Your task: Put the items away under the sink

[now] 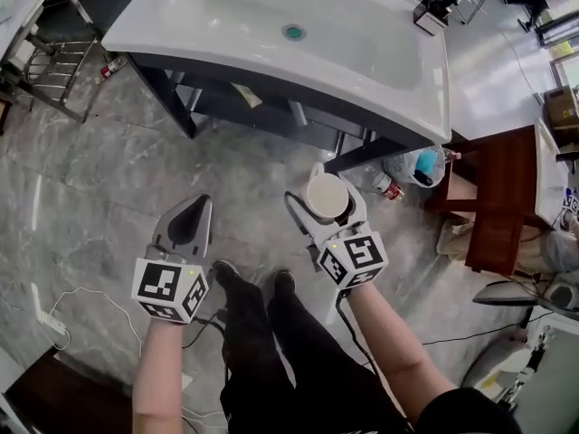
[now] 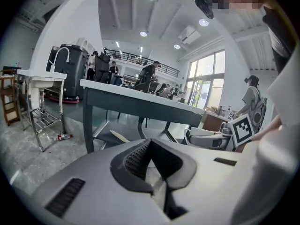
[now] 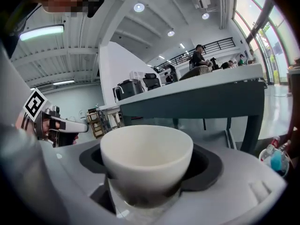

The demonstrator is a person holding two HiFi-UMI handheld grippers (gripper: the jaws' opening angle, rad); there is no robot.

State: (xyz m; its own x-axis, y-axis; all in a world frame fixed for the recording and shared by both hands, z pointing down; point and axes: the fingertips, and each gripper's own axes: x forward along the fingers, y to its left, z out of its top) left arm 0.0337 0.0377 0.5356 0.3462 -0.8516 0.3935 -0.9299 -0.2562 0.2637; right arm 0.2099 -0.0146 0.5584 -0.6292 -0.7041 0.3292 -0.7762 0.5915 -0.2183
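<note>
My right gripper (image 1: 331,191) is shut on a white cup (image 1: 324,199), held upright above the floor in front of the sink. The right gripper view shows the cup (image 3: 146,156) filling the jaws of the right gripper (image 3: 149,179). My left gripper (image 1: 194,212) hangs to the left at about the same height, shut and empty; its dark pads (image 2: 140,158) meet in the left gripper view. The white sink (image 1: 380,70) stands ahead on a dark frame, with a low shelf (image 1: 217,98) under it that carries a flat yellowish item (image 1: 246,96).
A clear bag with a blue bottle (image 1: 418,165) and a red-capped bottle (image 1: 387,186) lie on the floor by the sink's right leg. A brown wooden stand (image 1: 498,197) is at the right and a metal rack (image 1: 45,70) at the left. Cables cross the floor near my feet.
</note>
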